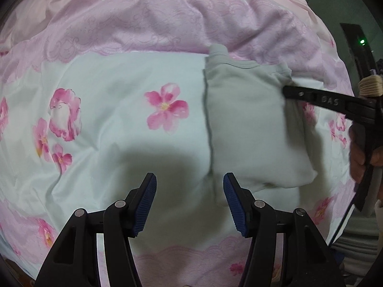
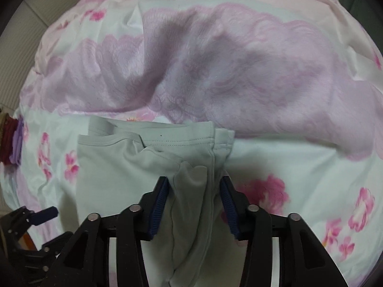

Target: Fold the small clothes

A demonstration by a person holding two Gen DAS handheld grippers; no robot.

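A small pale grey-green garment point(image 1: 251, 129) is lying folded on a floral bedspread point(image 1: 107, 100), which is showing pink flowers on a white ground and a band of pink lace print point(image 1: 148, 26) running across the far side. In the left wrist view the garment is sitting right of centre, with its ribbed hem toward the far side and a dark seam running down its left edge. The left gripper point(image 1: 190, 201) is hovering over the near part of the bedspread with its blue-padded jaws standing wide apart and nothing between them; its right pad is sitting just beside the garment's near left corner. The right gripper point(image 2: 194, 205) is reaching in from the garment's right side; in the right wrist view a bunched fold of the grey-green fabric is passing between its blue pads, but whether the pads are actually pinching it cannot be told. A person's hand point(image 1: 359, 153) is gripping the right tool's handle at the right edge.
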